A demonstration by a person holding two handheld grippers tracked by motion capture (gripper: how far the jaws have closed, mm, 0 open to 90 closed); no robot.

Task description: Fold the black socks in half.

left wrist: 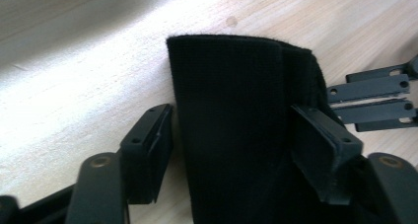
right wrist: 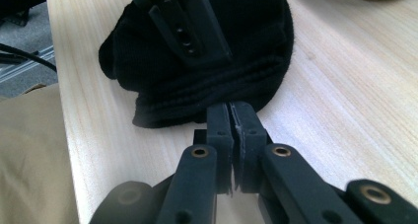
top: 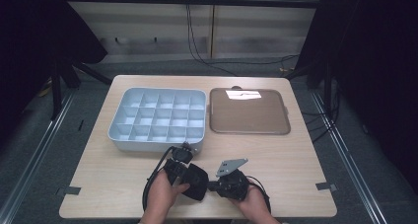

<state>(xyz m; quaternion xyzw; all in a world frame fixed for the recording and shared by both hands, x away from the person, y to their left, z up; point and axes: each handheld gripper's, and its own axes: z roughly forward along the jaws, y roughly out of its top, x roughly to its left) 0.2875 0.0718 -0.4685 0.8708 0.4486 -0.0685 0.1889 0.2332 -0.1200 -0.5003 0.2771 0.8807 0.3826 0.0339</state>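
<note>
Worktop point(top: 296, 150): pale wood. A grey divided tray point(top: 158, 118) is set at the far left; a brown flat tray point(top: 249, 111) lies just beside it on the right.

Black cloth point(top: 197, 180): folded, lying near the front edge, between the two hands.

Left gripper point(left wrist: 236, 150): fingers point(left wrist: 153, 155) spread wide, one on each side of the cloth; a firm grip cannot be told.

Right gripper point(right wrist: 230, 120): fingers point(right wrist: 246, 135) pressed together with nothing seen between them, tips at the cloth's edge.
</note>
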